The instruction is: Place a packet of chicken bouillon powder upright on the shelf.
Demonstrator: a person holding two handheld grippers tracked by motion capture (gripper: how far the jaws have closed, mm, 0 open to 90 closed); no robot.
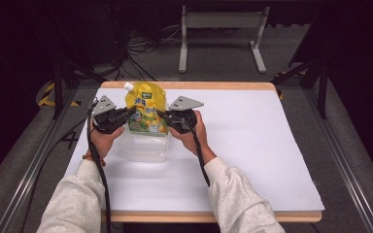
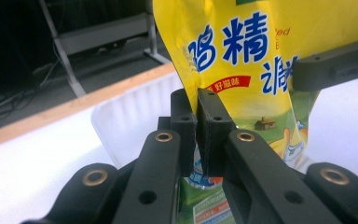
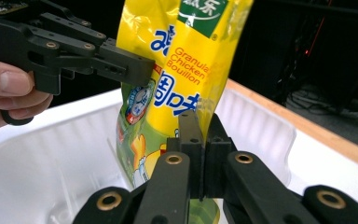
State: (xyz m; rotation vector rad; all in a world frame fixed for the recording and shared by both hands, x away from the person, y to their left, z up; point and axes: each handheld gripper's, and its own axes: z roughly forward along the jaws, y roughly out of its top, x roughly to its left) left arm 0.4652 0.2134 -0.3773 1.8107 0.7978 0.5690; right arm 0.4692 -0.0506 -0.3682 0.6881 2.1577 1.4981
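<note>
A yellow-and-green chicken bouillon pouch (image 1: 147,110) with a white spout at its top hangs upright over a clear plastic container (image 1: 144,146). My left gripper (image 1: 132,115) is shut on the pouch's left edge, and my right gripper (image 1: 161,115) is shut on its right edge. In the left gripper view the jaws pinch the pouch (image 2: 242,51) seam at my left gripper (image 2: 197,109), with the container (image 2: 126,121) behind. In the right gripper view my right gripper (image 3: 200,133) clamps the pouch (image 3: 182,60) edge above the container (image 3: 37,172); the other gripper holds the far side.
A white sheet covers the wooden table (image 1: 252,131), with open room to the right of the container. Beyond the far table edge stand a metal frame (image 1: 221,36) and loose cables on the dark floor.
</note>
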